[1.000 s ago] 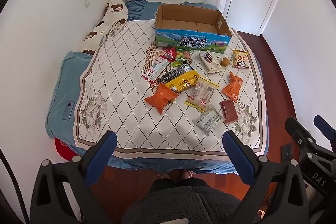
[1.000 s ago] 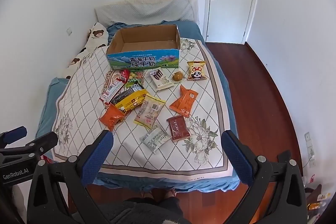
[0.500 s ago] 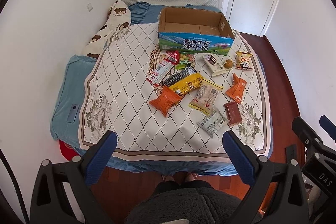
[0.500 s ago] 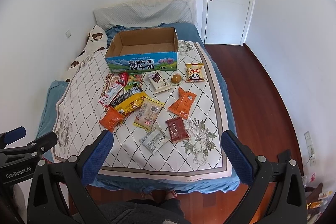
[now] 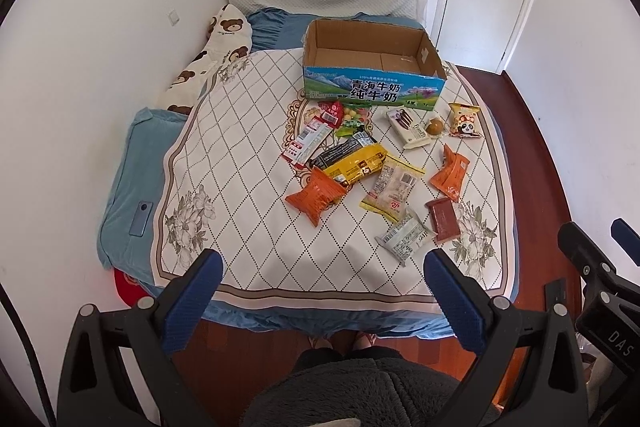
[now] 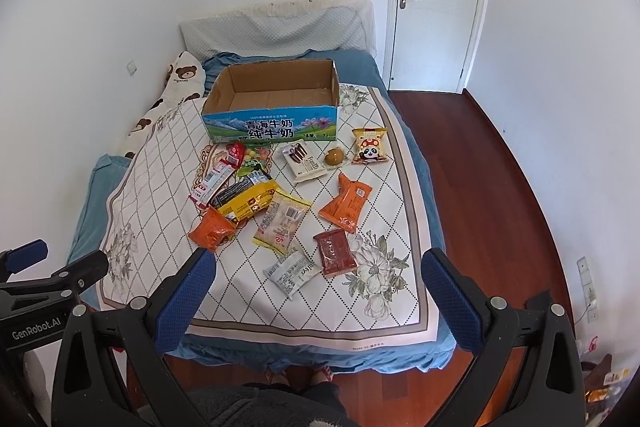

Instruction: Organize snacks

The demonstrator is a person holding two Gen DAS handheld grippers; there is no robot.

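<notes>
Snacks (image 5: 362,167) spread on bed (image 5: 240,147), a bit farther off than a moment ago. Box (image 5: 372,93) behind them, maybe empty. Left gripper (image 5: 320,287) and right gripper (image 6: 316,283) wide open, holding nothing. No snack picked up yet.
</notes>
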